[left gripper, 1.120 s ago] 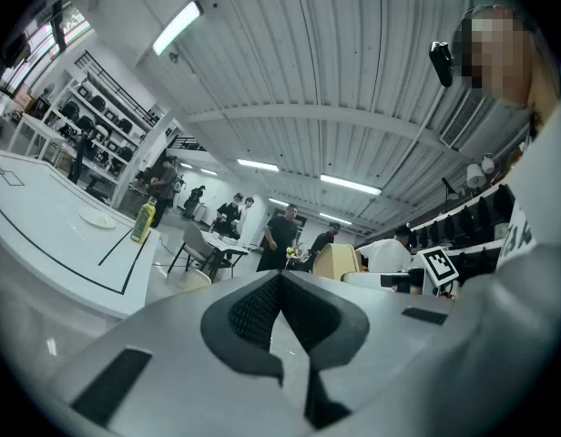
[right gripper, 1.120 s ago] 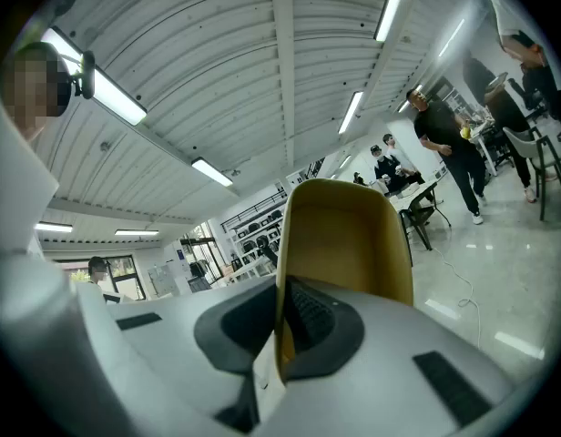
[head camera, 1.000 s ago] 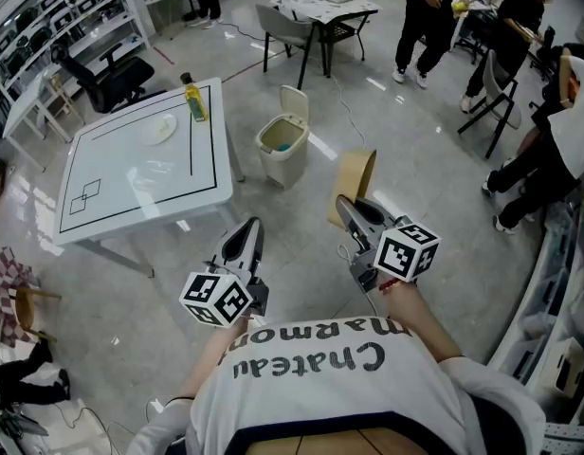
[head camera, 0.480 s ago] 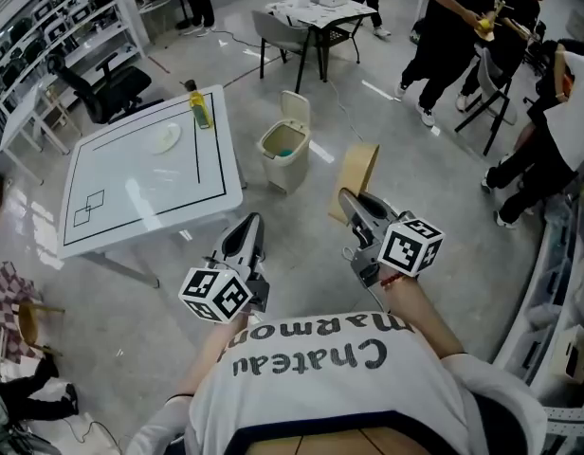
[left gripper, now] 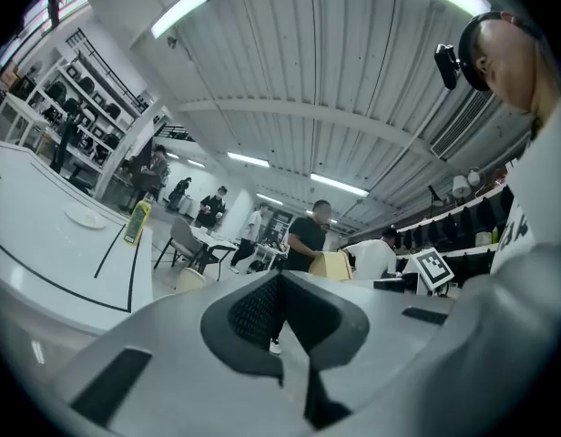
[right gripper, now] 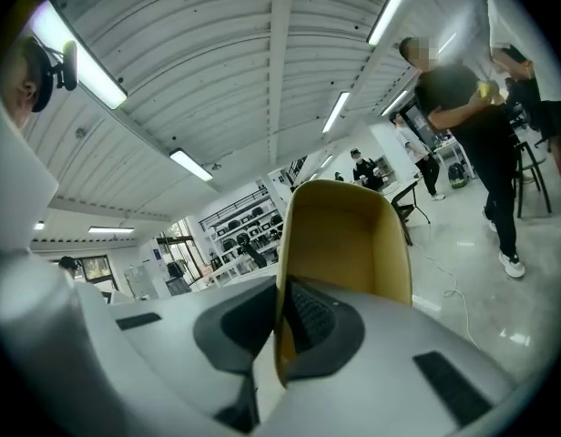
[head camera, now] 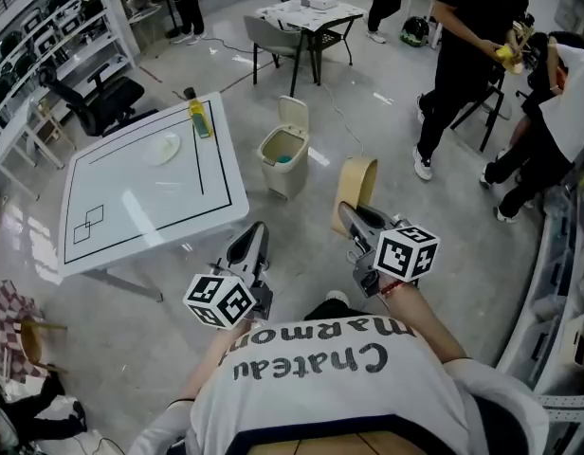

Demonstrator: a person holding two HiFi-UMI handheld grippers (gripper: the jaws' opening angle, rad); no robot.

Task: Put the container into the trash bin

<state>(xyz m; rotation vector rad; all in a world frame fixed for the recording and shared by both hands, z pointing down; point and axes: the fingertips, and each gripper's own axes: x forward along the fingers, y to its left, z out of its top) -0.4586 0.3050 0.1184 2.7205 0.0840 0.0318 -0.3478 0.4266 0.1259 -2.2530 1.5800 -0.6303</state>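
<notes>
In the head view my right gripper [head camera: 350, 210] is shut on the rim of a tan open-topped paper container [head camera: 356, 182], held up over the floor. The right gripper view shows one container [right gripper: 349, 235] wall pinched between the shut pads of that gripper [right gripper: 279, 321]. A beige trash bin [head camera: 284, 155] with its lid flipped up stands on the floor ahead and to the left of the container, apart from it. My left gripper [head camera: 256, 229] hangs low near my body, and in its own view the left gripper [left gripper: 280, 309] is shut on nothing.
A white table [head camera: 112, 218] with black lines stands to the left, carrying a yellow bottle [head camera: 197, 118] and a white plate [head camera: 161, 148]. Behind the bin are a chair and a dark-legged table [head camera: 306, 17]. A person in black [head camera: 458, 60] walks at the right; cables lie on the floor.
The bin and the table have come a little closer and shifted right in view. Both grippers keep their hold and pose. The person in black has walked leftward at the right.
</notes>
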